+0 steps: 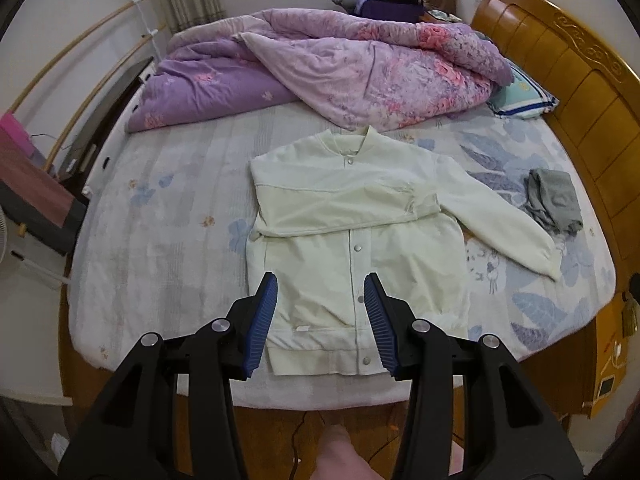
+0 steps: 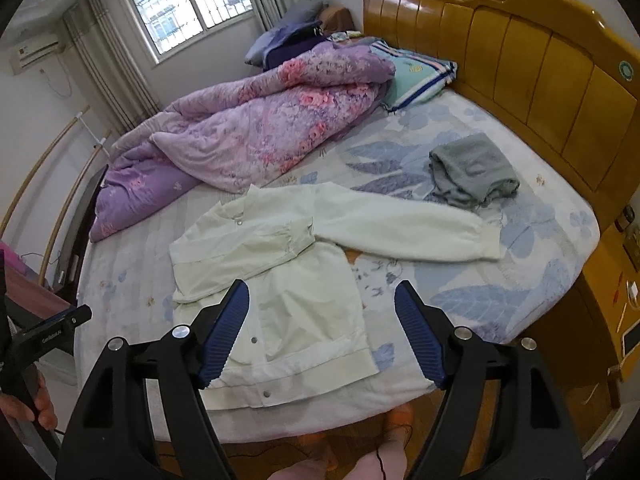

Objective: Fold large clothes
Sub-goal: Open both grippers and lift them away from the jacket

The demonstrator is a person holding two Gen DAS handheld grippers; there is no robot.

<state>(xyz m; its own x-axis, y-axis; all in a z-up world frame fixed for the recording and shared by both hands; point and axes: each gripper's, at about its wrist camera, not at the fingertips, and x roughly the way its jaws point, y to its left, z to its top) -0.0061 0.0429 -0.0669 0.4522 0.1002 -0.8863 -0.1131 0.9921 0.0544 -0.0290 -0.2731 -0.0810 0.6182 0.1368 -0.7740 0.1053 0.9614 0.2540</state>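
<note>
Jacket [image 1: 360, 220], pale cream with snap buttons down its front, lies flat on the bed [image 1: 160, 208] close to the near edge, collar pointing toward the far side. In the left wrist view, one sleeve is folded across the chest, while the other sleeve stretches out toward the wooden headboard [image 1: 580, 92] on the right. The left gripper [image 1: 321, 284] hangs above the jacket's lower half with its blue-padded jaws partly apart and nothing between them. A crumpled purple floral quilt [image 1: 340, 72] fills the far side of the bed, and a small grey garment [image 1: 554, 200] lies near the headboard edge, just beyond the outstretched cuff. In the right wrist view, the jacket [image 2: 272, 264] again sits by the near edge of the bed [image 2: 500, 292], its free sleeve reaching toward the grey garment [image 2: 472, 168]. The right gripper [image 2: 322, 292] hovers over the hem with jaws spread wide, gripping nothing. At the left border, a hand [image 2: 36, 400] holds the black handle of the other gripper.
</note>
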